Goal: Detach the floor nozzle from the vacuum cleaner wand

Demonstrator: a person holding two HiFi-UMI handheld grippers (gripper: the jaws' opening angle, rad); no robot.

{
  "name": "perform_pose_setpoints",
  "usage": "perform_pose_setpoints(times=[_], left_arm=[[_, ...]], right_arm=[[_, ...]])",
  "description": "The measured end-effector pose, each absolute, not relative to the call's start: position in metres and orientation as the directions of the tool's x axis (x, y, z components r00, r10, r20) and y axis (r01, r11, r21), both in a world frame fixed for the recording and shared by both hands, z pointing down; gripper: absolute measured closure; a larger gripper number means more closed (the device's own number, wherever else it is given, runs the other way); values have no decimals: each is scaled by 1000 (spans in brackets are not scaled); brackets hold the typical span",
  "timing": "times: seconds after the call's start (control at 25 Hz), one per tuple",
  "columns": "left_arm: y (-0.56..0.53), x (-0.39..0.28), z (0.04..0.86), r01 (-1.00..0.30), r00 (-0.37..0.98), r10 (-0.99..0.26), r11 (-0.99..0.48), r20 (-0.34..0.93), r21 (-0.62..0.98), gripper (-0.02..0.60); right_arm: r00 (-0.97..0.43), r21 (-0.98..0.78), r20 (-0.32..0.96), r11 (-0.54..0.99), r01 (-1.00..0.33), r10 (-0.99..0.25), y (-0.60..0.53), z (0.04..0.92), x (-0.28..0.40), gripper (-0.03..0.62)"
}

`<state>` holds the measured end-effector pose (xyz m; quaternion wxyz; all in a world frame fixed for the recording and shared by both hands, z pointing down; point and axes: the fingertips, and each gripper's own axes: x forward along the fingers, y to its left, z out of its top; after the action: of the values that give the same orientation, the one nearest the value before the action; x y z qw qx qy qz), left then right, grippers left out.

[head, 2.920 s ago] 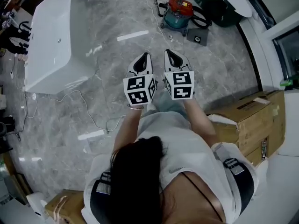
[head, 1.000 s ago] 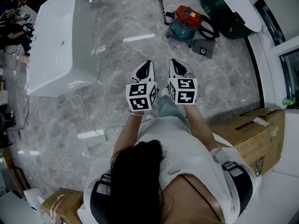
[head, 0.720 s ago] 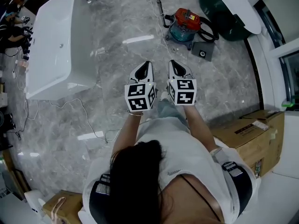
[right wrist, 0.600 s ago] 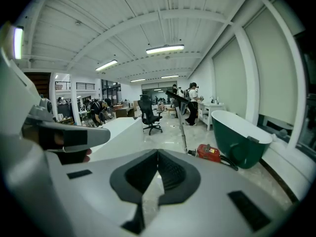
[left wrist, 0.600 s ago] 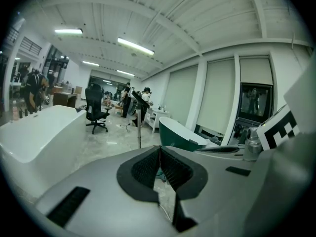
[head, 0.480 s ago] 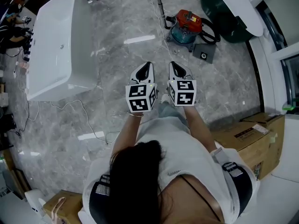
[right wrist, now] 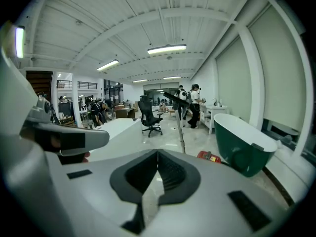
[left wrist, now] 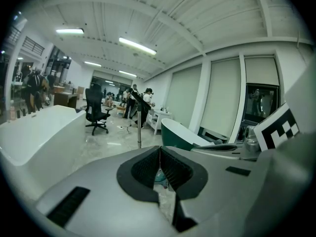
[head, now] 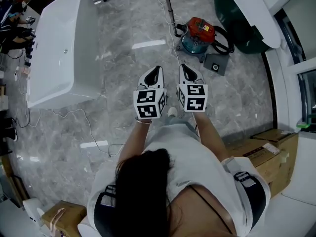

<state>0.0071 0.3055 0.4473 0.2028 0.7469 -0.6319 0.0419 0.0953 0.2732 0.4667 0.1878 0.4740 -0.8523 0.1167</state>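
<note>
The left gripper point(head: 157, 69) and right gripper point(head: 181, 66), jaws pressed together on nothing, hover side by side short of the red-topped vacuum cleaner point(head: 198, 32) on the grey marble floor point(head: 123, 83). The gripper views show the metal wand point(right wrist: 181, 130) upright beside it, an office chair point(right wrist: 149, 115) beyond; only the head view shows cardboard boxes point(head: 269, 154) well apart from it.

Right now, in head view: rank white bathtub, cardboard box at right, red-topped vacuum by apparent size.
1. white bathtub, largest.
2. cardboard box, though it sits nearer the camera and the person hides part.
3. red-topped vacuum, smallest.
</note>
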Motion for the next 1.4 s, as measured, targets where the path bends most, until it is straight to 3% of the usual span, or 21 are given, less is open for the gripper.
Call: perform_pose_setpoints(times=[0.72, 1.4], left_arm=[[220, 42, 446, -970, 154, -935, -82, 319, 229, 574], [216, 54, 447, -974, 118, -937, -45, 329, 221, 574]], right_arm=[[-518, -28, 415, 558, -829, -748, 187, 466, 124, 579], [-537, -37, 422, 577, -816, -731, 181, 469, 140, 579]])
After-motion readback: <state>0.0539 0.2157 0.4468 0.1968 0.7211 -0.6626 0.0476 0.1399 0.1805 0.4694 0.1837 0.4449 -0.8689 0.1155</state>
